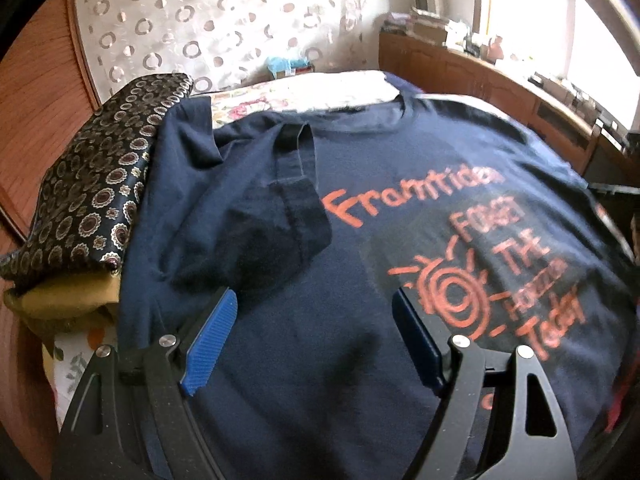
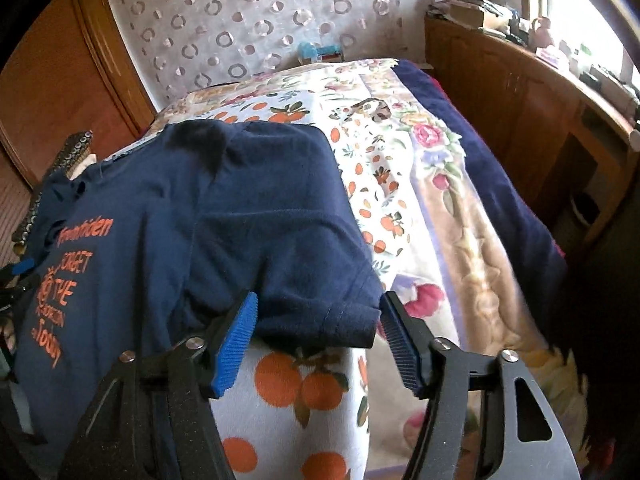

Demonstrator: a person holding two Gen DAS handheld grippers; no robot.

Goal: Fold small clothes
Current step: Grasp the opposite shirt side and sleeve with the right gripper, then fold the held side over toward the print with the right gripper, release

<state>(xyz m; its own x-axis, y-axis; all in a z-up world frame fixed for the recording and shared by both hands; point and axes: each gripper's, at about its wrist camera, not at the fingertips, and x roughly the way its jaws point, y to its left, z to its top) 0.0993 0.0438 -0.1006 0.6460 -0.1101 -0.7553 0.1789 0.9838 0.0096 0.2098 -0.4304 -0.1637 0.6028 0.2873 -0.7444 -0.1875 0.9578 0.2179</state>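
Two grippers work one navy T-shirt [image 1: 320, 280], spread print-up on a floral bedspread [image 2: 400, 168]; the shirt serves as landmark.

Left of the shirt: patterned cushion [image 1: 92, 184] touches the shirt's left edge, stacked on something yellow. Little open room that side; a sweep outward would likely nudge the stack.

On the shirt, left part: one sleeve [image 1: 276, 216] already lies folded inward over the chest, loose. Left gripper [image 1: 312, 332] hovers over the lower body, jaws wide apart, nothing between them. Risk: dragging the fabric here would pull that folded sleeve back out.

Shirt's right side: the other sleeve [image 2: 320, 312] lies flat, its hem between the right gripper's [image 2: 316, 320] jaws. Jaws partly open; blue pads flank the sleeve and do not appear to press it. Risk: closing may pinch the bedspread beneath along with the hem, or catch one layer only, so the fold comes out skewed.

Right of the shirt: broad bare bedspread, plenty of room, then a dark blanket [image 2: 500, 184] at the bed's edge.
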